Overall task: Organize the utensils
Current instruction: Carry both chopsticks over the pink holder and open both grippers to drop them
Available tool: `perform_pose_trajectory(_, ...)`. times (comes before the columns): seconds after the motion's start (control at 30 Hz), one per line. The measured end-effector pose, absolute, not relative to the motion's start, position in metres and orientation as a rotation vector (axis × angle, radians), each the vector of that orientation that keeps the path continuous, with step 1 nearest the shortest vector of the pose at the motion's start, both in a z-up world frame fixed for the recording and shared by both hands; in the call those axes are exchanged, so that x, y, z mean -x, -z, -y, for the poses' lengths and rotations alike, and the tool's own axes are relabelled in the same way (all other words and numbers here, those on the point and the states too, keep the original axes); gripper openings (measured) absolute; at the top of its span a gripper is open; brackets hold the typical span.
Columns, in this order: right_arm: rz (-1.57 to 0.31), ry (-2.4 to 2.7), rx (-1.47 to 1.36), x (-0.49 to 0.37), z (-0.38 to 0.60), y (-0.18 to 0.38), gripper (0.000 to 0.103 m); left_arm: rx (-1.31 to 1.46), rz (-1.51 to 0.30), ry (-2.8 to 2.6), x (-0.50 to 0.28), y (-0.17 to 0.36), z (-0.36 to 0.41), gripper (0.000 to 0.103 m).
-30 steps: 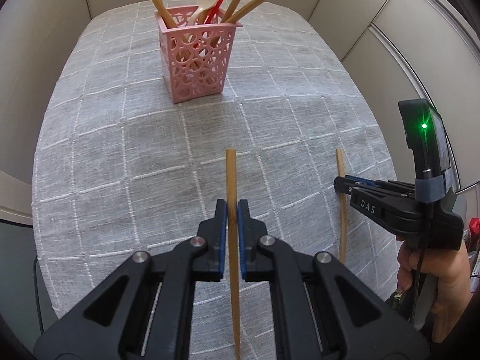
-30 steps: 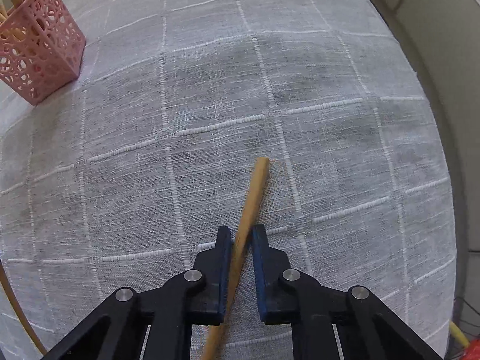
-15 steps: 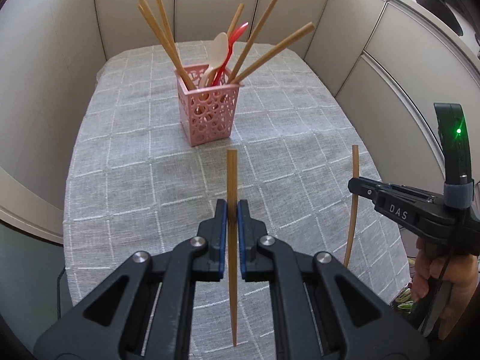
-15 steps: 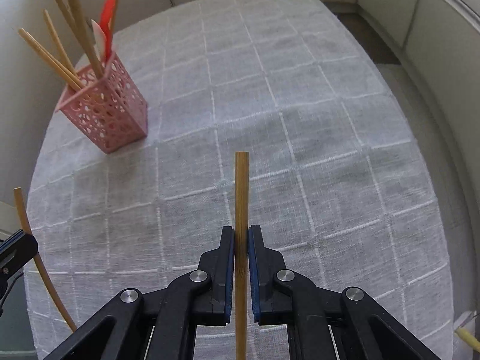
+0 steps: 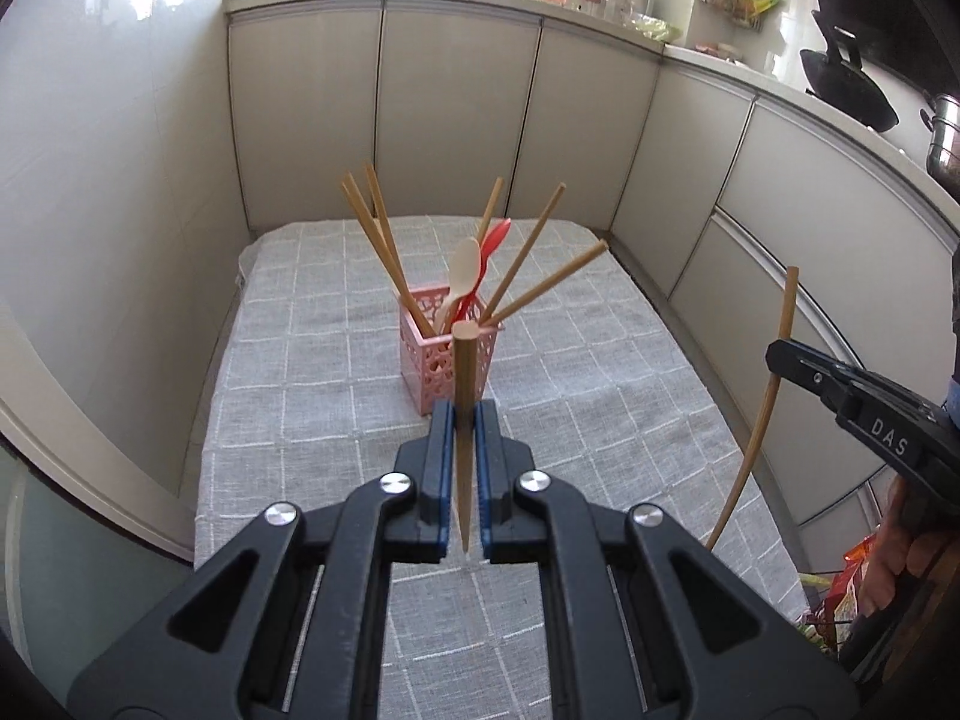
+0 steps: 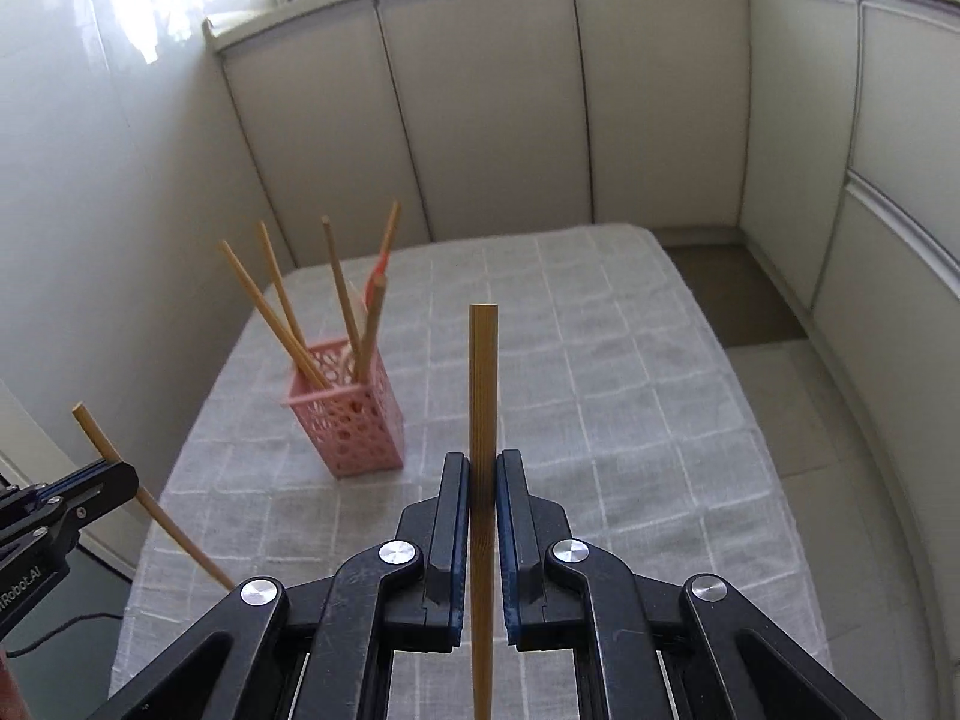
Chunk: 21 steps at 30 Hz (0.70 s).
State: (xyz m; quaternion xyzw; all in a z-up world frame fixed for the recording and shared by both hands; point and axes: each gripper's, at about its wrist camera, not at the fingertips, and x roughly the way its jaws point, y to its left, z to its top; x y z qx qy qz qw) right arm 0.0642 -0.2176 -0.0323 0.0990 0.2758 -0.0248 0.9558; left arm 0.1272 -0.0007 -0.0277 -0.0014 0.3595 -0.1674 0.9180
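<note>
My left gripper (image 5: 462,414) is shut on a wooden chopstick (image 5: 462,372), held above the table and pointing up at the camera. My right gripper (image 6: 482,468) is shut on another wooden chopstick (image 6: 483,384), held upright. Each gripper shows in the other's view: the right gripper (image 5: 780,357) with its chopstick (image 5: 774,372) at the right, the left gripper (image 6: 120,474) with its chopstick (image 6: 138,492) at the far left. A pink perforated holder (image 5: 447,360) (image 6: 348,420) stands on the table ahead with several chopsticks, a cream spoon (image 5: 463,270) and a red spoon (image 5: 489,246).
The table carries a grey checked cloth (image 5: 336,360) (image 6: 600,396). Grey cabinet panels (image 5: 456,114) wall the table at the back and sides. A counter with kitchen items and a black pan (image 5: 846,81) runs above at the right.
Both grippers have risen well above the table with their chopsticks and tilted up, so the holder now looks farther away and the cabinets come into view.
</note>
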Motion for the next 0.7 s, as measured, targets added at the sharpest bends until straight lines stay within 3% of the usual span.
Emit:
perform_pose_trajectory(0.47,-0.271,-0.014,-0.230,-0.072,0.205,-0.036,0.008,0.042,-0.474,0.265,-0.149,-0.038,-0.004,0.008)
perform_pose_trajectory(0.7,-0.227,-0.049,-0.237,-0.107,0.197,-0.044,0.008,0.027,-0.424,0.252,-0.188,-0.033,0.019,0.008)
